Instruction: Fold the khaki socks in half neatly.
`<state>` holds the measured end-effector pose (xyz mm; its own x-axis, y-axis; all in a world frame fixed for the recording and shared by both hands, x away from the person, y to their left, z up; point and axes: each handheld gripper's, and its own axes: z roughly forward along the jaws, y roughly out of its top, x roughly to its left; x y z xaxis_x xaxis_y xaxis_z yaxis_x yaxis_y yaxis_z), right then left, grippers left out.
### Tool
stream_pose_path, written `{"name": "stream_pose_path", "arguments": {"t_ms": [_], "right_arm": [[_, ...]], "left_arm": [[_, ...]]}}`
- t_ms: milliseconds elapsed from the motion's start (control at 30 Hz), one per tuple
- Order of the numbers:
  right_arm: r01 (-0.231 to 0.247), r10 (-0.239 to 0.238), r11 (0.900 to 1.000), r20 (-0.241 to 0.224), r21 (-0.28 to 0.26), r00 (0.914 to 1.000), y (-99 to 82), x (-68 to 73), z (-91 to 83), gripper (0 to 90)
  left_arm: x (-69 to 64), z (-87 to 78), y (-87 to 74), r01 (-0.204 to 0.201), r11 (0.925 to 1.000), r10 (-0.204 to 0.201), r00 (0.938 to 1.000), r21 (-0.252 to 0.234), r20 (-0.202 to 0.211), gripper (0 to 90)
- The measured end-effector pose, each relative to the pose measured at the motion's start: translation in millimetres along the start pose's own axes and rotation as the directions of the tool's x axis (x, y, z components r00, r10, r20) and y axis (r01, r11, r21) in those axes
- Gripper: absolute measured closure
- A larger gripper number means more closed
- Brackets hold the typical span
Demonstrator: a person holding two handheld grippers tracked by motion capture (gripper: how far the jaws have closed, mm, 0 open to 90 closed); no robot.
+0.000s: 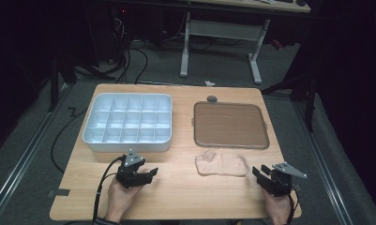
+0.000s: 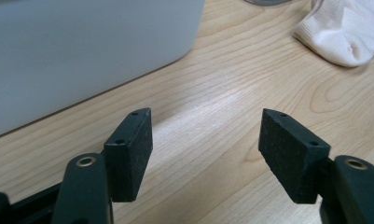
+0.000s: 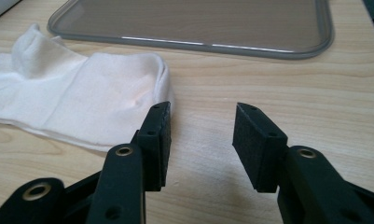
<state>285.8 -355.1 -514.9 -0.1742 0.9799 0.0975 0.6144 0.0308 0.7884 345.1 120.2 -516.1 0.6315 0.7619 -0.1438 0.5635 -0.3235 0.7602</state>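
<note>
- A white sock point(image 1: 221, 164) is seen lying flat on the table point(image 1: 176, 197), just in front of the brown tray point(image 1: 230, 125) and well to the right of the compartment box point(image 1: 128, 123).
- It is judged light, soft and limp; sagging is expected unless it is pinched at an edge or fold.
- The left gripper point(image 2: 205, 140) is spread, empty, left of the sock.
- The right gripper point(image 3: 201, 133) is unclenched, nothing held, just beside the sock's edge.

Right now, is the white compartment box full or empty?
Empty: the high view shows every cell of the compartment box bare, with nothing lying in any of them.
</note>
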Motion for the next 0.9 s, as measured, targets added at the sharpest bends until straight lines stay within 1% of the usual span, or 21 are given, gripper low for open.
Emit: {"name": "stream_pose_path", "arguments": {"t_ms": [100,233,433,500,600,700,733,767,800,833,900], "right_arm": [[0.003,-0.003,1.0,-0.014,0.009,0.9999,0.3,2.3,-0.2,57.6],[0.02,-0.02,0.9998,-0.027,0.007,0.9994,1.3,6.7,-1.0,57.6],[0.023,-0.022,0.9997,-0.038,0.007,0.999,3.5,11.7,0.1,57.2],[0.028,-0.028,0.9996,-0.042,0.006,0.9987,4.5,12.6,1.1,56.9],[0.037,-0.037,0.9993,-0.047,0.006,0.9982,6.3,14.6,2.8,56.4],[0.038,-0.038,0.9992,-0.052,0.008,0.9979,8.3,17.6,4.9,56.3],[0.043,-0.043,0.9991,-0.054,0.005,0.9976,9.1,18.4,5.9,56.2],[0.043,-0.043,0.9991,-0.057,0.005,0.9975,10.4,19.9,6.6,56.3],[0.05,-0.05,0.9988,-0.059,0.002,0.997,11.2,20.2,7.3,56.2],[0.044,-0.043,0.999,-0.06,0.005,0.9973,12.0,21.7,7.8,56.2],[0.049,-0.048,0.9988,-0.06,0.005,0.997,13.6,23.0,9.3,56.2]], "left_arm": [[-4.4,3.4,4.3,0.0,1.0,0.0,0.9997,0.001,0.023,36.9],[-14.5,10.0,11.5,-0.029,0.9996,0.029,0.9988,0.005,0.04,37.7],[-26.5,21.5,21.8,-0.052,0.9986,0.051,0.9956,0.009,0.078,38.2],[-31.7,25.8,26.3,-0.071,0.9975,0.07,0.994,0.009,0.084,38.9],[-37.5,29.8,32.2,-0.095,0.9955,0.095,0.9924,0.0,0.079,39.4],[-42.3,35.4,38.9,-0.105,0.9944,0.105,0.9901,0.0,0.094,39.5],[-42.3,35.4,38.9,-0.105,0.9944,0.105,0.9901,0.0,0.094,39.5],[-45.7,40.2,43.1,-0.11,0.9939,0.109,0.9881,0.001,0.109,39.4],[-47.5,42.1,44.7,-0.115,0.9934,0.113,0.9873,0.005,0.111,39.4],[-48.9,44.3,46.1,-0.121,0.9927,0.119,0.9864,0.007,0.113,39.3],[-51.7,48.2,48.5,-0.128,0.9917,0.125,0.9849,0.013,0.12,39.3]]}}
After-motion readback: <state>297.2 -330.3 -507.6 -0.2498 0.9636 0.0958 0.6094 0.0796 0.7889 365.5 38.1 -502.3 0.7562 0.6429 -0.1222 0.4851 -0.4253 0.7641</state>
